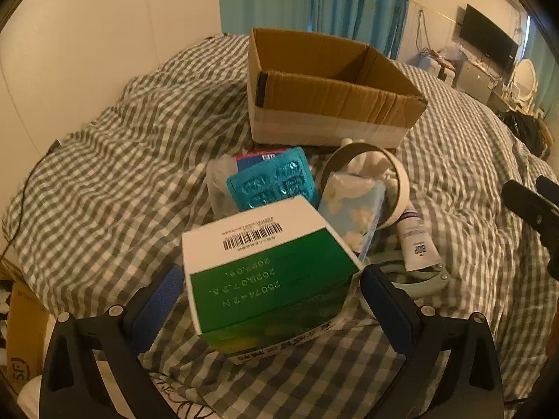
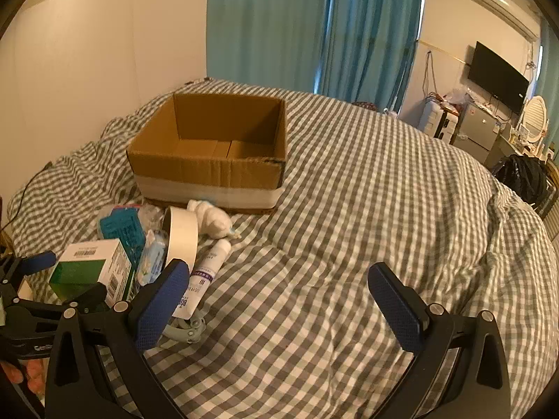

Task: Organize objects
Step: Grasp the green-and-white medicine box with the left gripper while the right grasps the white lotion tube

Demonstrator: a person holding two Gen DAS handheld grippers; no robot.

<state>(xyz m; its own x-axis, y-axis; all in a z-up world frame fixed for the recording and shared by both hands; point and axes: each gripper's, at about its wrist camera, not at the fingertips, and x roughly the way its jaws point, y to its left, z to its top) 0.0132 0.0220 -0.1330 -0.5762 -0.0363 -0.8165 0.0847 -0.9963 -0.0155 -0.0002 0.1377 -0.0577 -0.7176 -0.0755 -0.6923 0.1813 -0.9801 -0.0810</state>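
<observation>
The left hand-held gripper (image 1: pixel 272 300) straddled the green box (image 1: pixel 269 272), jaws apart (right hand-held gripper (image 2: pixel 279 300) likewise apart, idle), needing closure before the cardboard box (image 1: pixel 328 104).

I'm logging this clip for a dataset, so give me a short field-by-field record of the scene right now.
setting: bed with checked cover
container: open cardboard box, nothing visible inside
pile: green and white carton, blue tray, tissue pack, tape roll, tube, white plush toy
left gripper: fingers open, either side of the carton, contact unclear
right gripper: open, holding nothing, over bare cover
</observation>
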